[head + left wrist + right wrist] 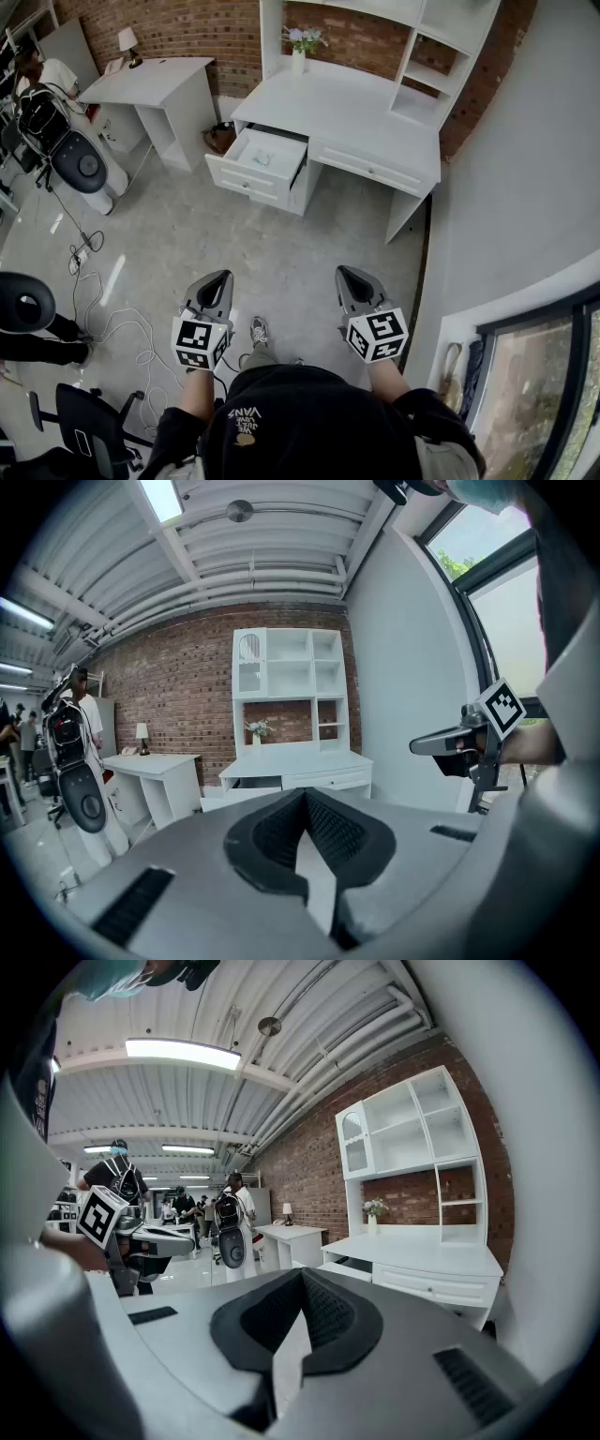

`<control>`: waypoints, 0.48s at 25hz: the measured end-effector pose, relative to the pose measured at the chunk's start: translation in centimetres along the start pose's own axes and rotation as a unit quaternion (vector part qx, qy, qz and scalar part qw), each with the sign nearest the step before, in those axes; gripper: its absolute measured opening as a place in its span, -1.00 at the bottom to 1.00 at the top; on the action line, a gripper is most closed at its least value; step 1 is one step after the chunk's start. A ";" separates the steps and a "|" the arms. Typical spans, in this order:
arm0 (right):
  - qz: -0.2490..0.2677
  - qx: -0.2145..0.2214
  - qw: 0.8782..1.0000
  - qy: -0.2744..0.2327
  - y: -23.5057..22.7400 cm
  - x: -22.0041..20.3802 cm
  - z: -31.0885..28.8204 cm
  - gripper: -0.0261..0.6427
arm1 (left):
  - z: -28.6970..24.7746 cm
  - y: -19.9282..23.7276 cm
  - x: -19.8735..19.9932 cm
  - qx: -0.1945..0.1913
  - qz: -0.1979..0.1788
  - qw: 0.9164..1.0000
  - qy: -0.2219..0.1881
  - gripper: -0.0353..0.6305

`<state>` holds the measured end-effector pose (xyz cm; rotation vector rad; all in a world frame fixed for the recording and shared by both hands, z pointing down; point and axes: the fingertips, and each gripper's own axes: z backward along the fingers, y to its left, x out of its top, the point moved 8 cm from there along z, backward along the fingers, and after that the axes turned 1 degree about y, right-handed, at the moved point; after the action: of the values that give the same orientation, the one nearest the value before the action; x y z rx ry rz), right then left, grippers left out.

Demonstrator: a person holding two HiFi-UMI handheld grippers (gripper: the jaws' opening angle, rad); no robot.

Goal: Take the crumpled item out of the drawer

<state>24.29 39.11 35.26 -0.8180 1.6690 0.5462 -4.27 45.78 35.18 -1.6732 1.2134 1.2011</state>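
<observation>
White counter (356, 117) against a brick wall (187, 28), one drawer (246, 176) pulled out at its front left corner. Crumpled item (263, 157), pale, lies inside that drawer toward the back, untouched. Left gripper (217, 278) and right gripper (349, 274) are held low by the person's body over the bare floor (281, 253), well apart from the drawer. Fingers (272, 836) on the left are pressed together with nothing between them; the right fingers (323, 1321) are the same, empty. Task judged barely started: the approach is yet to come. Risks: loose cables (122, 328) trail over the floor on the left and could catch a foot on the walk in; fingers that reach in without parting would only shove the light item deeper; a low entry could knock the drawer's front wall. Only the head view looks down into the drawer and shows the item. Both gripper views catch the drawer edge-on, contents hidden, though they settle the finger state, which the head view does not.
</observation>
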 end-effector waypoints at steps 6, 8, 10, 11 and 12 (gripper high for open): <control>-0.006 0.006 1.000 -0.013 -0.4 0.4 -0.7 -0.93 | -0.7 0.1 0.1 0.001 0.002 1.000 -0.005 -0.88; -0.016 0.008 1.000 -0.023 -0.7 0.5 -0.9 -0.93 | -1.0 0.1 0.3 -0.006 0.002 1.000 -0.012 -0.88; -0.018 0.014 0.999 -0.027 -1.0 0.6 -1.3 -0.93 | -1.5 0.1 0.4 -0.018 0.001 1.000 -0.021 -0.88; -0.019 0.018 0.999 -0.026 -1.1 0.6 -1.6 -0.91 | -1.9 0.1 0.5 -0.022 0.001 0.999 -0.025 -0.86; -0.021 0.021 0.999 -0.025 -1.3 0.5 -2.0 -0.85 | -2.2 0.3 0.5 -0.025 0.002 0.999 -0.027 -0.85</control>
<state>23.91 36.67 35.32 -0.8004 1.6087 0.4969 -3.94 43.51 35.36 -1.6643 1.1630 1.2797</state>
